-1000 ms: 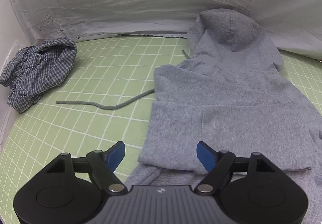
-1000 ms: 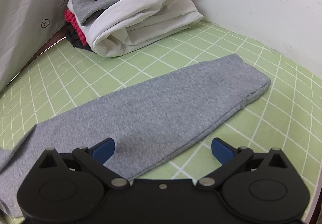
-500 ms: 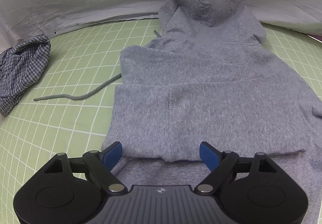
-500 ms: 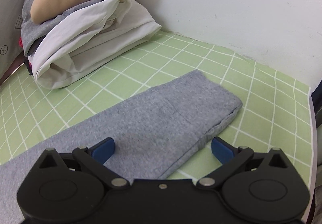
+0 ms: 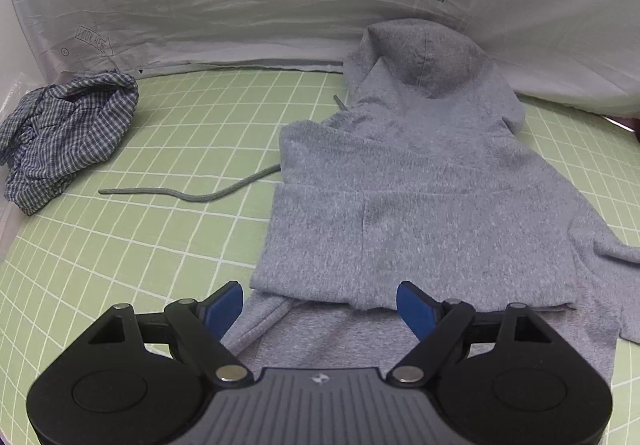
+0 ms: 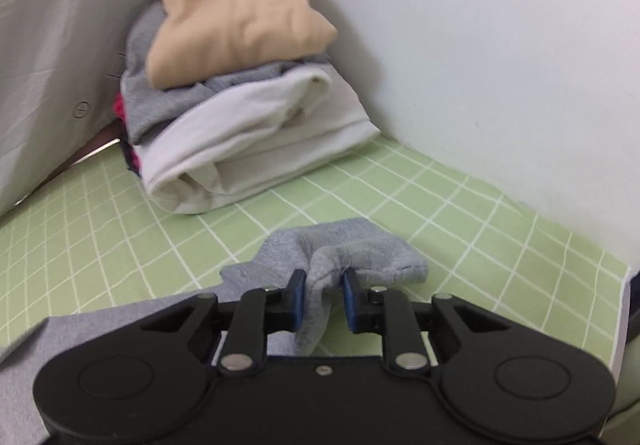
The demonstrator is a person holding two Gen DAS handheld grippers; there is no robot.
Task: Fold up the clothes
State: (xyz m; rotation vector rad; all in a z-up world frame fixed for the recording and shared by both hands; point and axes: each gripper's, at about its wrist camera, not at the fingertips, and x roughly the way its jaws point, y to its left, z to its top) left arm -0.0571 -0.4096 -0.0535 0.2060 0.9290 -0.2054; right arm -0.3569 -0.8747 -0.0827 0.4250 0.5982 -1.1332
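Note:
A grey hoodie (image 5: 420, 185) lies on the green grid mat (image 5: 160, 237), hood toward the back, with one sleeve folded across its body. Its drawstring (image 5: 192, 193) trails left over the mat. My left gripper (image 5: 320, 305) is open and empty, hovering over the hoodie's near folded edge. In the right wrist view my right gripper (image 6: 323, 297) is shut on the hoodie's other sleeve (image 6: 340, 257) near the cuff, and the fabric bunches up between the blue pads (image 6: 298, 293).
A crumpled blue checked shirt (image 5: 68, 133) lies at the mat's far left. A stack of folded clothes (image 6: 240, 113), beige on top, sits in the back corner by the white wall (image 6: 500, 65). A carrot-print sheet (image 5: 320, 5) hangs behind the mat.
My right gripper has closed on the sleeve near the cuff and lifted it, bunching the cloth. My left gripper stays open and has shifted back to the left over the hoodie.

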